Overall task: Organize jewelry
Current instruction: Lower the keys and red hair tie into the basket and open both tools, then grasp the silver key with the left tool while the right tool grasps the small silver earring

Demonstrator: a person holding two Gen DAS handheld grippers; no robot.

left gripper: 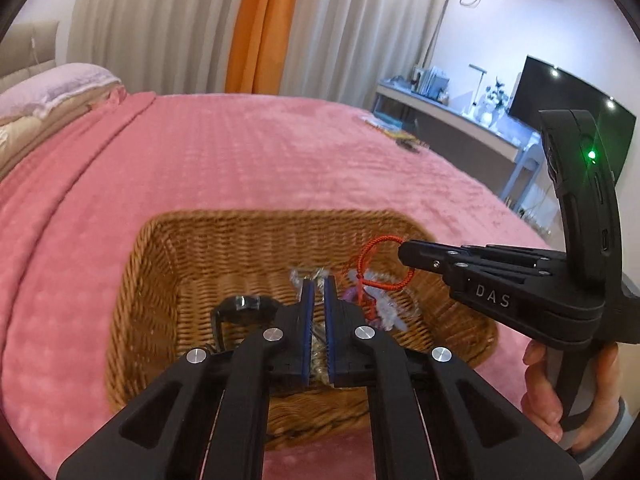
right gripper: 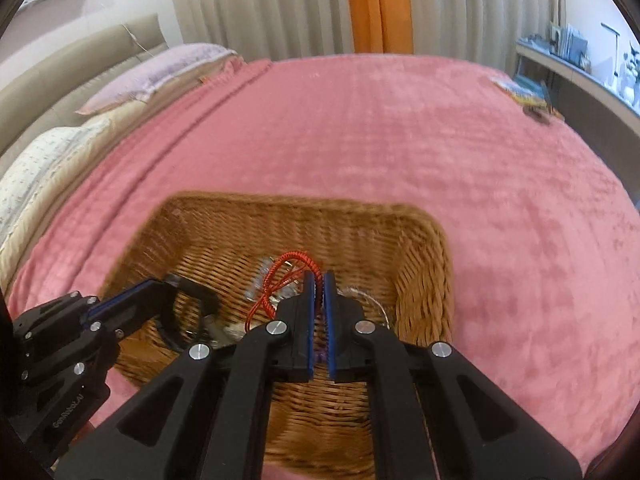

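Nearest me, my right gripper (right gripper: 319, 280) has its fingers pinched on the red braided cord bracelet (right gripper: 280, 280), held over the rectangular woven wicker basket (right gripper: 424, 280) so it drops inside. My left gripper (left gripper: 319, 284), fingers narrow, seems to grip a crinkly clear packet (left gripper: 304, 274). One basket, one black watch (left gripper: 240, 308), on the pink bed (right gripper: 400, 128).

place: home bedroom | cues: pink-blanketed bed (right gripper: 360, 140), pillows (right gripper: 160, 72), curtains (left gripper: 160, 20), television (left gripper: 568, 104)
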